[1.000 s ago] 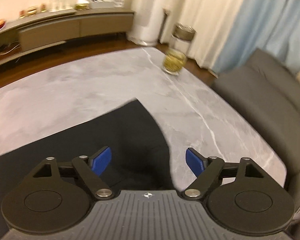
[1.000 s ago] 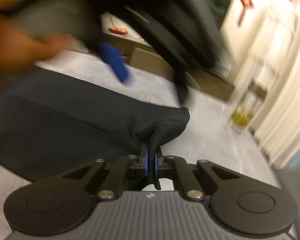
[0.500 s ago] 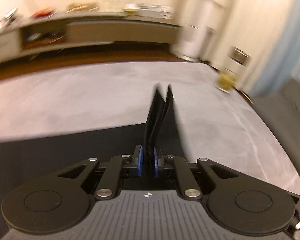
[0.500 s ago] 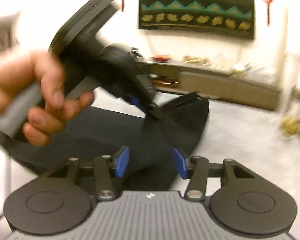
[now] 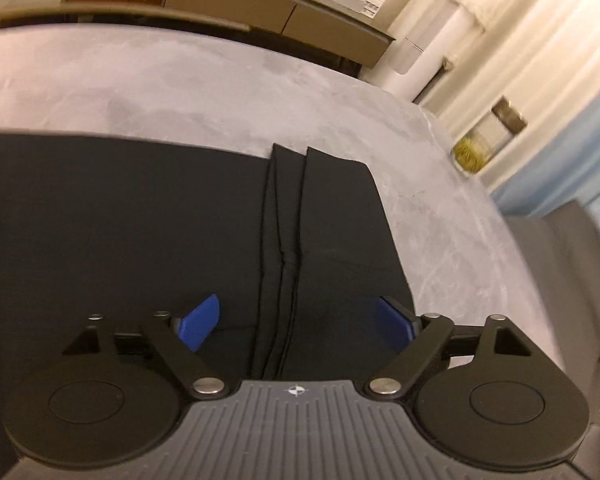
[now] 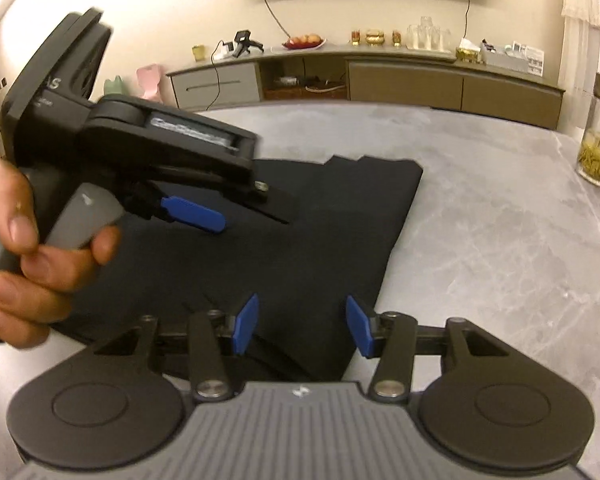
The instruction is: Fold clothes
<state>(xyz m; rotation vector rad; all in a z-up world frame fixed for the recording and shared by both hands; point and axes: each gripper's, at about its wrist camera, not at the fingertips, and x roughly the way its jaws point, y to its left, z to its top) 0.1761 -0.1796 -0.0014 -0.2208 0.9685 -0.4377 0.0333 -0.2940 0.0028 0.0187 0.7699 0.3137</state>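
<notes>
- Two grippers hover over black trousers (image 5: 140, 240): left gripper (image 5: 296, 326) opening wide, right gripper (image 6: 302, 330) half open, both empty.
- Trousers lie folded on the table (image 6: 500, 220).
- Soft, limp cloth; I'd pinch the hems.

We see a grey marble counter (image 6: 500, 240), a glass jar of yellow-green stuff (image 6: 596, 152) at its far right edge, a long low sideboard (image 6: 380, 80) along the far wall, and clutter on top.
</notes>
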